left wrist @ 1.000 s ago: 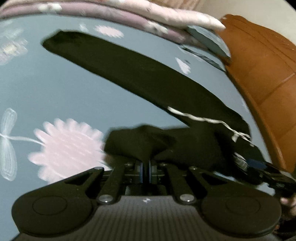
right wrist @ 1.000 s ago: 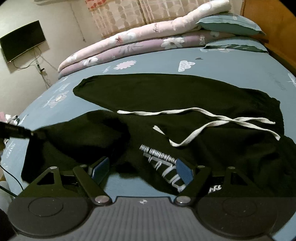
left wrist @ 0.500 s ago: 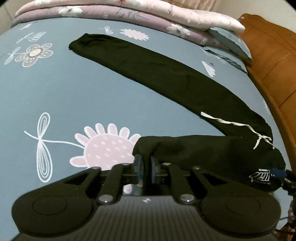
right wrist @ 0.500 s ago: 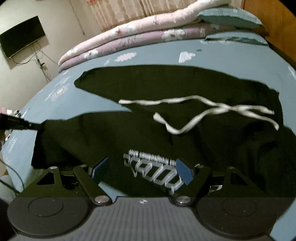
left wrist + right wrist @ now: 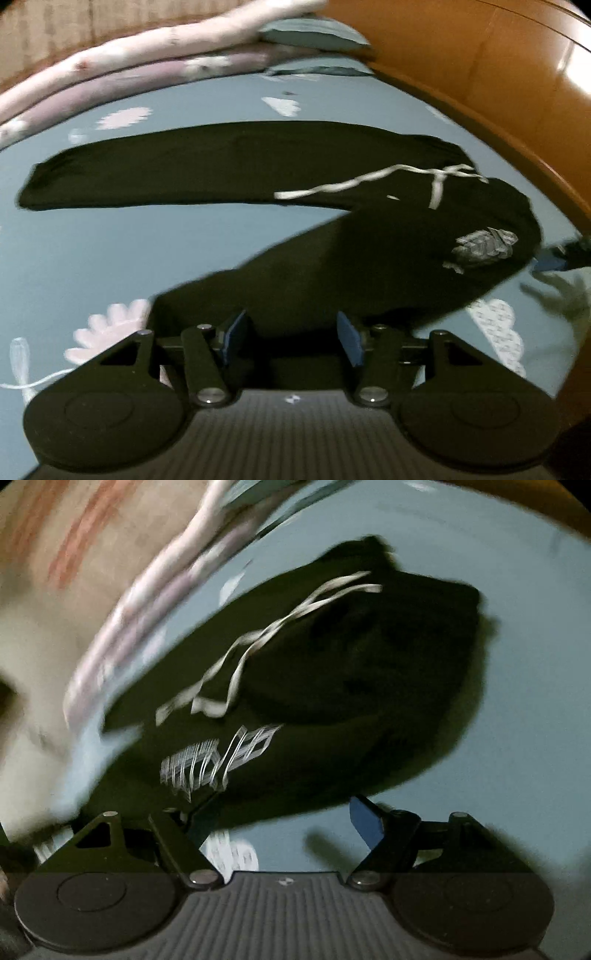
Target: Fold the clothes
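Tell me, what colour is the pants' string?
White drawstring on black pants, clearest in left wrist view.

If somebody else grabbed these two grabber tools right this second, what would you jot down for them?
Left gripper: jaws have just been opening, the near trouser leg's end lies by them, unpinched.
Right gripper: open, nothing between the pads, by the waist end.
Black trousers: on the blue bedsheet, legs splayed in a V, white drawstring loose on top.
Done: no fold visible.
Left: lay one leg over the other, then fold lengthwise.

Blurred black trousers (image 5: 369, 672) on blue bedsheet (image 5: 517, 738), white drawstring (image 5: 258, 638), right hand-held gripper (image 5: 280, 823) open above
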Tool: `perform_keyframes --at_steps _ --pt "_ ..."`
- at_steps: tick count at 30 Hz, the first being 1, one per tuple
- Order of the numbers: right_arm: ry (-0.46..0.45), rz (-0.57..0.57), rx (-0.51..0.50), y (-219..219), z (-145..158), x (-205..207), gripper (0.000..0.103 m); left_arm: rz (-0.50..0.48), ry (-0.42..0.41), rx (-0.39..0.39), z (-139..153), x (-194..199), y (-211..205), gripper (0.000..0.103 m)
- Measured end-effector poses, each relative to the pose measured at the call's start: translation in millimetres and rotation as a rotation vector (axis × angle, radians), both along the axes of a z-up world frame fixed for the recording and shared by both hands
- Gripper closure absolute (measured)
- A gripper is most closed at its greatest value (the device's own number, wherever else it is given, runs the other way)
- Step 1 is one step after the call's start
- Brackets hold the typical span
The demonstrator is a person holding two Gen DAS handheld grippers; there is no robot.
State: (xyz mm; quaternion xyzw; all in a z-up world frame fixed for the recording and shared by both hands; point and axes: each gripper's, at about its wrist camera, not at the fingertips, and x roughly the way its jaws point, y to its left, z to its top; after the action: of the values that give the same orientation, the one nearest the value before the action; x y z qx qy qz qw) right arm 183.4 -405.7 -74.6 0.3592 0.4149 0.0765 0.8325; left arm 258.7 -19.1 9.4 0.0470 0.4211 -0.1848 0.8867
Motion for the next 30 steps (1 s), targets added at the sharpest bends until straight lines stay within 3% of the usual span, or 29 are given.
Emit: perform_keyframes --at_steps 2,4,6,9,14,19,23,25,27,30 --pt "-0.001 -0.065 0.067 -7 -14 1 0.029 -0.019 0.002 -0.008 -2 -1 -7 0.048" --pt "-0.013 -0.095 0.095 -7 -18 4 0.047 -0.035 0.002 -0.013 -2 -1 -12 0.046" --pt "-0.02 -0.119 0.106 -7 -19 6 0.083 -0.052 0.002 -0.012 -2 0 -14 0.045" --pt "-0.037 -0.147 0.096 -13 -7 0 0.091 -0.073 0.007 0.003 -5 1 -16 0.041" --pt "-0.018 -0.148 0.018 -33 24 -14 0.092 -0.109 0.061 0.011 -14 1 -19 0.04" --pt "0.152 -0.061 -0.125 -31 15 -7 0.091 -0.149 0.12 0.009 -23 -6 -25 0.038" --pt "0.134 -0.041 -0.21 -26 32 2 0.08 -0.145 0.133 0.005 -22 -9 -23 0.038" --pt "0.101 -0.054 -0.255 -28 48 6 0.07 -0.13 0.114 -0.005 -15 -9 -20 0.037" --pt "0.064 -0.074 -0.295 -31 62 8 0.054 -0.101 0.081 -0.017 -6 -6 -15 0.037" --pt "0.015 -0.077 -0.312 -26 72 17 0.045 -0.018 0.03 -0.041 4 2 0 0.037"
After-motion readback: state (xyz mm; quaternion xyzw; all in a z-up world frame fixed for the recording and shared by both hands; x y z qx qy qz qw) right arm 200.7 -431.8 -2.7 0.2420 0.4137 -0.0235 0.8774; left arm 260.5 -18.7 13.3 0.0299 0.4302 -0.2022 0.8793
